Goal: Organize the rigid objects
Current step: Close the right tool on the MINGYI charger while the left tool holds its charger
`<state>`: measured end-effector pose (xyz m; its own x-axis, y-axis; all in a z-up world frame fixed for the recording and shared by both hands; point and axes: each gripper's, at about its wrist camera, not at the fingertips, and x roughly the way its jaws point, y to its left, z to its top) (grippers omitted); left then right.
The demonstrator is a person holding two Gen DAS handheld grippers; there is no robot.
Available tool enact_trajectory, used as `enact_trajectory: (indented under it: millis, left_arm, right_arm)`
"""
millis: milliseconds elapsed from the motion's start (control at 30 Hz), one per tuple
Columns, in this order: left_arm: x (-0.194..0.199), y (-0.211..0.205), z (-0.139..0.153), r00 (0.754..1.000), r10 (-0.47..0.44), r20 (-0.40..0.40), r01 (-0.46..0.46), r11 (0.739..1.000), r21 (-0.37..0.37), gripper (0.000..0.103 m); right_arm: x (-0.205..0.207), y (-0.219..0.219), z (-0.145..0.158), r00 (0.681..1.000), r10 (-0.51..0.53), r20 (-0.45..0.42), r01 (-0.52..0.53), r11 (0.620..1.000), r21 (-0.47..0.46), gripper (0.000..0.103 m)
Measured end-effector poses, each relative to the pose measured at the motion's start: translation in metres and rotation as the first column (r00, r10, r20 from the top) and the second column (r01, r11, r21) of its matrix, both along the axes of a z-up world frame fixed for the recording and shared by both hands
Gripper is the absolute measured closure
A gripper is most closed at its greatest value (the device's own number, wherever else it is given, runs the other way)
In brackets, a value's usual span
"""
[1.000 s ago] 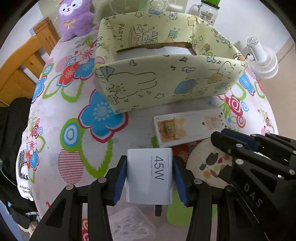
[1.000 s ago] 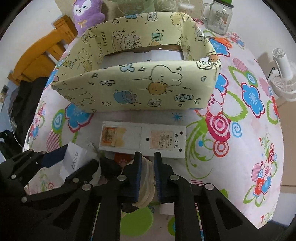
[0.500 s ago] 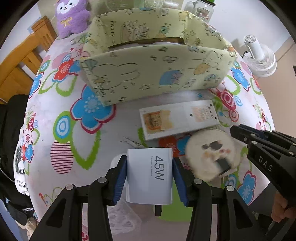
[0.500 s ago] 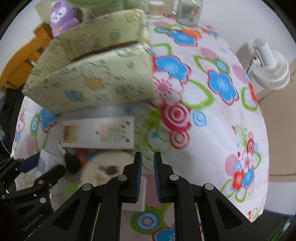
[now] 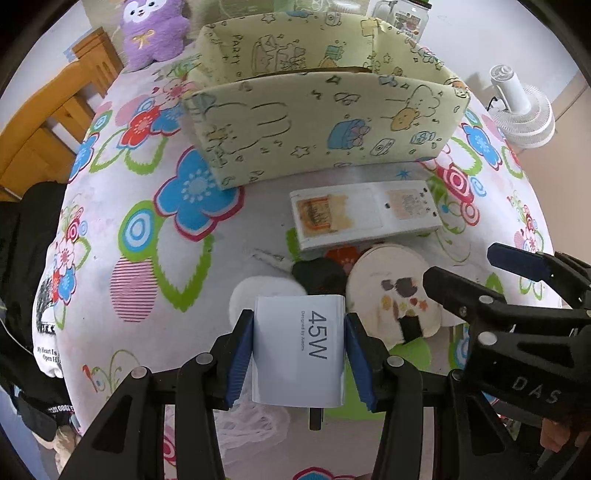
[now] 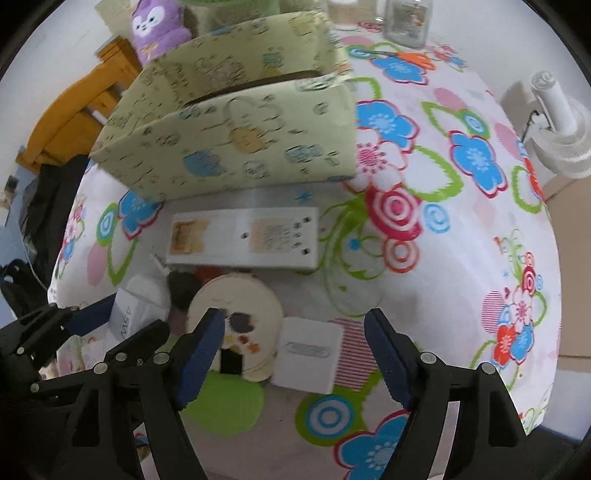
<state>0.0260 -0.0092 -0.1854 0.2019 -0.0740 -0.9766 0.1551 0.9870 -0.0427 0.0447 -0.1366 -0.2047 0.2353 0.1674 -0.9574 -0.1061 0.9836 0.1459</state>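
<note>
My left gripper (image 5: 299,350) is shut on a white 45W charger (image 5: 298,350) and holds it above the table's near side; the charger also shows in the right wrist view (image 6: 127,320). My right gripper (image 6: 293,354) is open, its jaws wide apart over a small white box (image 6: 308,354). A round cream lid (image 6: 236,325) with dark blotches lies just left of that box. A long white power strip (image 6: 242,242) lies face down beyond it. The yellow cartoon-print storage box (image 5: 325,122) stands open at the back.
A floral tablecloth (image 6: 461,229) covers the round table. A purple plush (image 5: 153,33) and a glass jar (image 6: 406,20) stand at the far edge. A white fan (image 5: 517,110) stands beyond the right edge, a wooden chair (image 5: 48,122) at the left.
My right gripper has opened wide and swung right and back, now over the small white box. My left gripper has kept its hold on the charger and pulled back slightly.
</note>
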Motion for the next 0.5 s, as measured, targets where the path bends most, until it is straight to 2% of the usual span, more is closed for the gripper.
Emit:
enact_trajectory:
  millis: [267, 400, 500]
  left_arm:
    - [-0.004, 0.000, -0.003, 1.000, -0.002, -0.004, 0.002, 1.000, -0.012, 0.055]
    - [-0.004, 0.001, -0.003, 1.000, -0.005, 0.000, 0.005, 1.000, -0.022, 0.055]
    - [-0.004, 0.002, -0.004, 1.000, -0.009, 0.002, 0.009, 1.000, -0.016, 0.055]
  right_arm:
    - [-0.007, -0.011, -0.016, 0.995, -0.089, -0.037, 0.086, 0.993, -0.075, 0.024]
    - [-0.013, -0.012, -0.028, 0.994, -0.095, -0.061, 0.090, 0.993, -0.082, 0.036]
    - [-0.014, -0.010, -0.028, 0.994, -0.108, -0.031, 0.106, 0.992, -0.062, 0.045]
